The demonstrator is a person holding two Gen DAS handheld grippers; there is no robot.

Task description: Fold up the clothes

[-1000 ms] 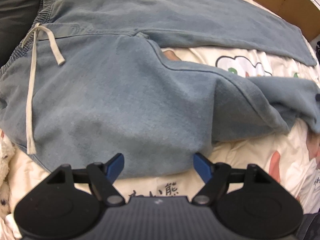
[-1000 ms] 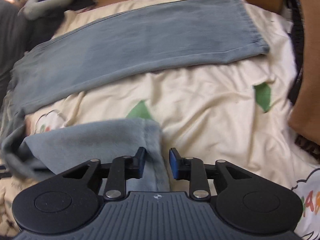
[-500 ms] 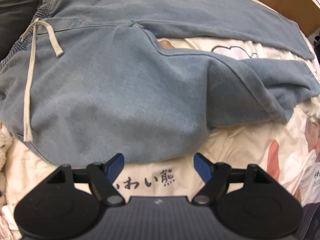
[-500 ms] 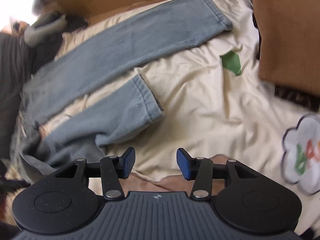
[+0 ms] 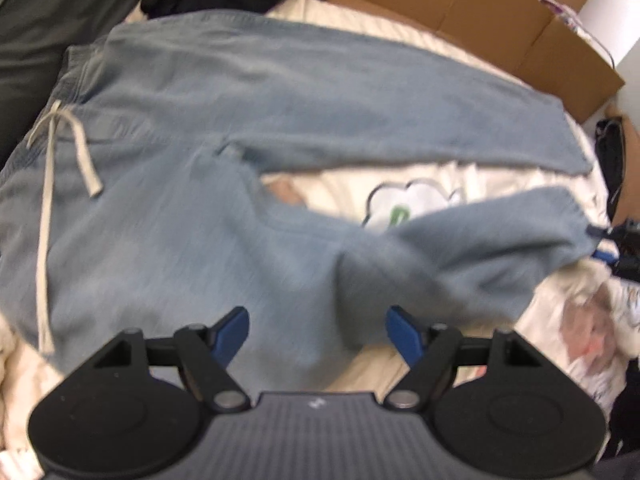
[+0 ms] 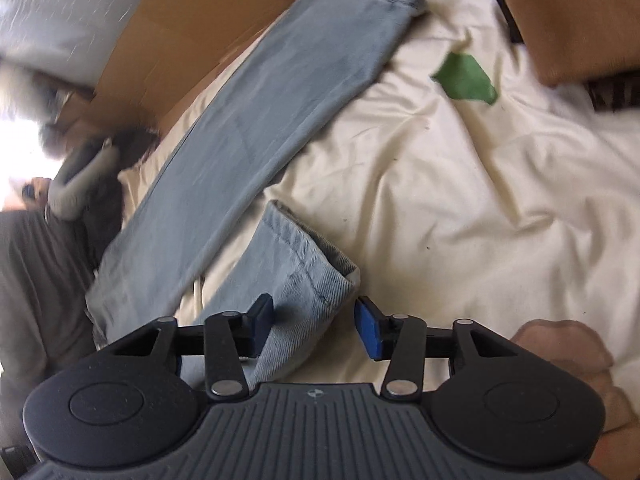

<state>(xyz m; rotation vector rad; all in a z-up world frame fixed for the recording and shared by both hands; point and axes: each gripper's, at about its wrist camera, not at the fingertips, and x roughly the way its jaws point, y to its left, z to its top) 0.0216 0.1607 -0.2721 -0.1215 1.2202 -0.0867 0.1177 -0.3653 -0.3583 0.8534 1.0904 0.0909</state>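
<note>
Light blue jeans (image 5: 168, 240) lie spread on a cream printed bedsheet (image 5: 424, 196), waistband and white drawstring (image 5: 48, 208) to the left. The far leg (image 6: 280, 112) stretches straight out. The near leg (image 5: 472, 256) bends, and its cuff (image 6: 312, 264) sits between the spread fingers of my right gripper (image 6: 314, 324), which is open. In the left wrist view that right gripper (image 5: 602, 244) shows at the right edge by the same cuff. My left gripper (image 5: 318, 330) hangs open above the seat of the jeans, holding nothing.
Cardboard boxes (image 5: 480, 20) line the far side of the bed. Dark clothes (image 5: 48, 20) are heaped at the left. A brown cushion (image 6: 568, 12) lies at the bed's far right, and something grey and blurred (image 6: 80, 184) lies beyond the jeans.
My right gripper let go of the near leg's cuff, swung away, and now stands open around that cuff again. The near leg lies further out. The left gripper has pulled back from the jeans.
</note>
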